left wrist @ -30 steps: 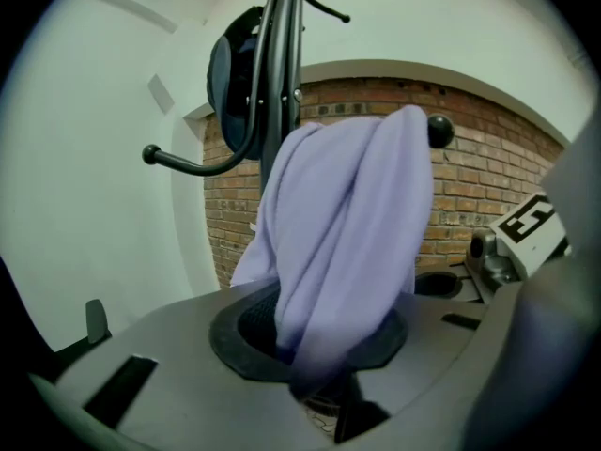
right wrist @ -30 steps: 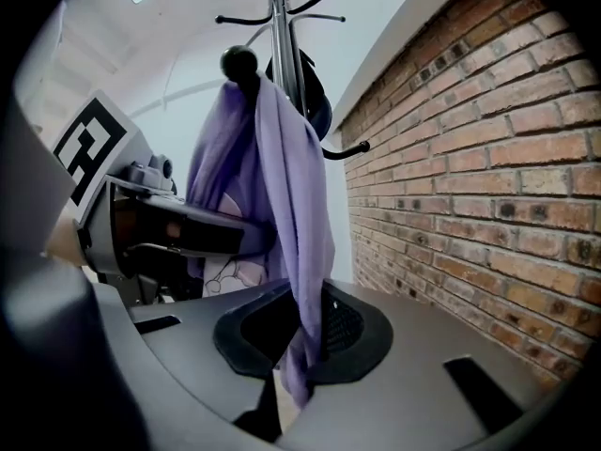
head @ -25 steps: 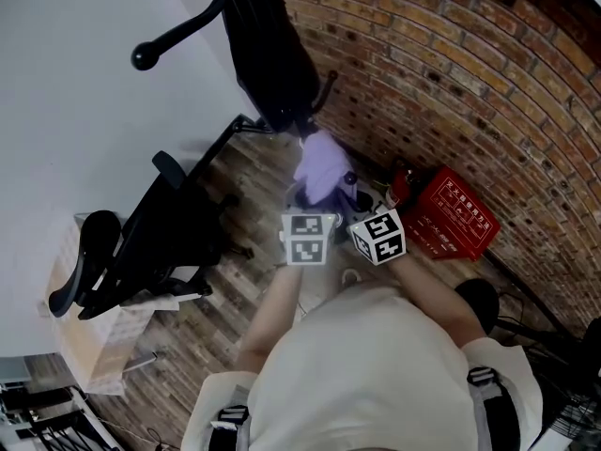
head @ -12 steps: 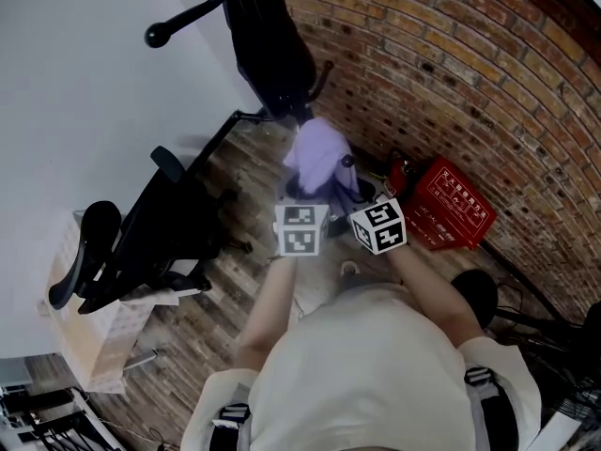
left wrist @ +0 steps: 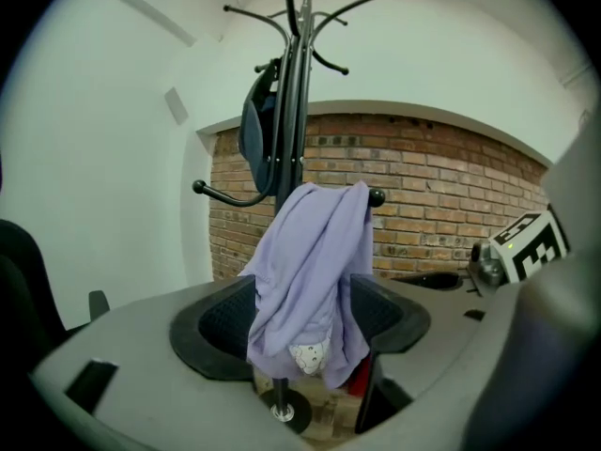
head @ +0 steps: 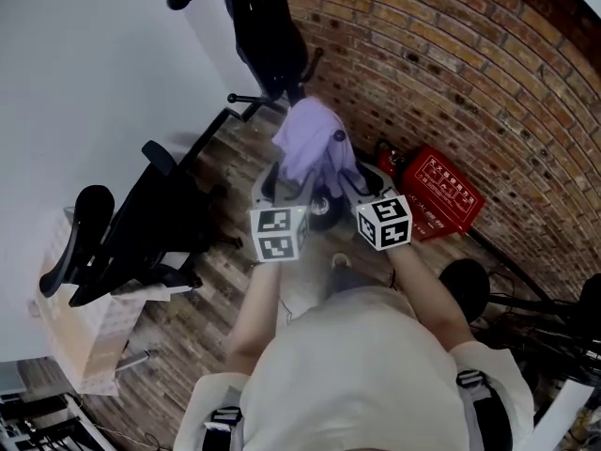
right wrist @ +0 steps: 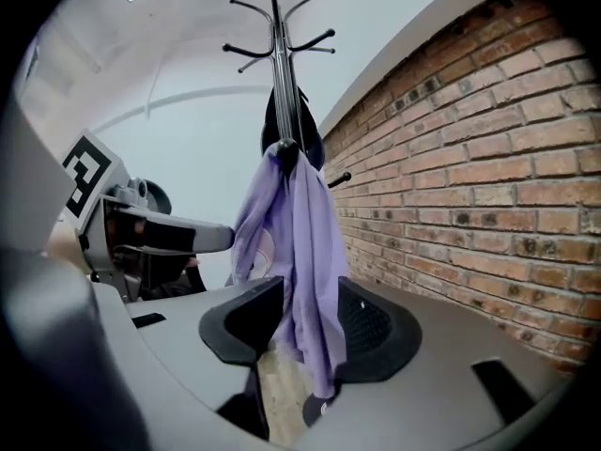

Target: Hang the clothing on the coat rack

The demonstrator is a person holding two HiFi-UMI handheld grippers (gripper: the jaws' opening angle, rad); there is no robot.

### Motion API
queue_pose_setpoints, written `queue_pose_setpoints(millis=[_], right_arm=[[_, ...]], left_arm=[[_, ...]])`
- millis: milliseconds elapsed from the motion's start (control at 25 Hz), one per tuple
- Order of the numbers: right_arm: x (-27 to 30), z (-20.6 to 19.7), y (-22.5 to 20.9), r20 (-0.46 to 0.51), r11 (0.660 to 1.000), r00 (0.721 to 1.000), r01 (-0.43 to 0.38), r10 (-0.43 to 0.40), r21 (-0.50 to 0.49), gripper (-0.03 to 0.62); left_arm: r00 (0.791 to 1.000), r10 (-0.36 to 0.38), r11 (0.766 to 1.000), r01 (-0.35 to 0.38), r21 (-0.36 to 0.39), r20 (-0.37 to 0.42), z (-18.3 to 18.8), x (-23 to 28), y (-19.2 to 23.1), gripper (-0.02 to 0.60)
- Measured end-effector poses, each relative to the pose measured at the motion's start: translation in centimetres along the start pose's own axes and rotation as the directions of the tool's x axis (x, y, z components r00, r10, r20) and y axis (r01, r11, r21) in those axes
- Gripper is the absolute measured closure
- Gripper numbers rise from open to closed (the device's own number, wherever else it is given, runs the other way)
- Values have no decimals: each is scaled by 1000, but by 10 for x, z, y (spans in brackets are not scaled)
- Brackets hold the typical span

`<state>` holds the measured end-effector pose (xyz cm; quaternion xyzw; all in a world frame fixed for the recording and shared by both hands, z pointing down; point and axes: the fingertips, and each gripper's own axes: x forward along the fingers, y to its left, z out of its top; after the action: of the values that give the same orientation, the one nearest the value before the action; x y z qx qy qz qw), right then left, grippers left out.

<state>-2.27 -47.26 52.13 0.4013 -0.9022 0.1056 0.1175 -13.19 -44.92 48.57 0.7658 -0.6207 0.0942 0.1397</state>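
Purple garment (head: 305,144) now hangs by itself on the coat rack (left wrist: 293,83), draped over a low ball-tipped peg (left wrist: 376,197). It sits straight ahead of both tongs and above them, and its loose lower folds drop down into the gap of each pair. A second ago both tongs were nearly closed and close together under the bunched cloth. Now the left tongs (head: 286,184) and right tongs (head: 343,181) are both opening, jaws already wide, and their marker cubes stand further apart than before. In the left gripper view the garment (left wrist: 315,271) hangs between the pads with no squeeze visible. It's the same in the right gripper view (right wrist: 296,242), though the cloth runs very close to the right-hand pad there and light contact can't be ruled out. Judgement: this is the release, the hang looks done, weight is on the peg and not on the tongs. Only the pull-back is left, and the risk is a pad snagging a fold and dragging the cloth off the peg. Higher on the rack, beyond the tongs, is a dark jacket (left wrist: 258,134). Brick wall (head: 451,73) is behind and to the right of the right tongs, with a red box (head: 439,195) just right of them on the floor. Office chair (head: 160,224) stands well left of the left tongs.
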Motion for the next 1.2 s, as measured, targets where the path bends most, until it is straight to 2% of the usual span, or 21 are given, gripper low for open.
queue_pose_setpoints(millis=[240, 360, 440, 560, 680, 880, 1200], right_arm=[[-39, 8, 18, 62, 999, 998, 31, -33, 28, 442], [-57, 12, 33, 91, 999, 995, 31, -34, 32, 442], [-70, 14, 44, 106, 999, 994, 32, -35, 35, 442], [-90, 13, 61, 106, 999, 994, 28, -31, 29, 446], [-111, 12, 77, 103, 1000, 994, 18, -20, 21, 478], [-145, 16, 101, 142, 1000, 990, 27, -27, 1, 555], [-186, 23, 131, 194, 999, 980, 47, -42, -22, 579]], left_arm=[[999, 17, 997, -15, -75, 36, -8, -44, 2, 301], [998, 33, 994, -27, -102, 58, -13, -68, 0, 402], [996, 49, 993, -41, -110, 72, -15, -85, 0, 446], [994, 66, 992, -56, -115, 84, -20, -111, -3, 492], [993, 82, 991, -73, -117, 82, -27, -136, -9, 523], [991, 95, 990, -84, -110, 99, -33, -177, -18, 554], [991, 79, 993, -69, -93, 112, -44, -224, -33, 565]])
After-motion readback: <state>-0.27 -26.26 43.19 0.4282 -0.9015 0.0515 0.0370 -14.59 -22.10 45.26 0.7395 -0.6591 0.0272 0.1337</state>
